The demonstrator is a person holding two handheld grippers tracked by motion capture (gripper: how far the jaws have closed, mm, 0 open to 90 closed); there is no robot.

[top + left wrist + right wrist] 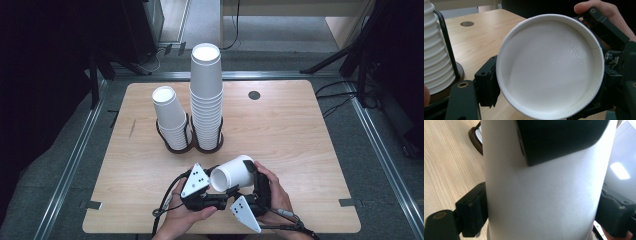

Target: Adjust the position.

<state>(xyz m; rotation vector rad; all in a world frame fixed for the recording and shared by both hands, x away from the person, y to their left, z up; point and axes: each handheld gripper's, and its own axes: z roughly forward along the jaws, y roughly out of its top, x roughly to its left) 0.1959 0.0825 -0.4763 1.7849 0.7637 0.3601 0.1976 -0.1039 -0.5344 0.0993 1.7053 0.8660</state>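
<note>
Right now a white paper cup (234, 172) lies on its side in the air just above the near edge of the wooden table (300, 140), caught between both tools. The left gripper (212, 187) has its jaws pressed together on the cup's rim, one pad (487, 85) outside the wall in the left gripper view. The right gripper (252, 182) stands around the body, and its pads (474, 210) sit at the wall; whether they press or merely touch is hard to judge this close, so its hold looks light at best.

The risk lies in the cup itself: thin, smooth paper, tapered, with a rolled lip. A pinch on the rim alone could fold the wall or let the cup pivot and slip if the right side gives way. Squeezing harder would oval the round mouth, and a dented cup may not nest well.

Farther off, a tall stack (206, 100) and a short stack (170, 117) of ribbed-looking nested cups stand side by side in a dark wire holder (192, 145), easily knocked.
</note>
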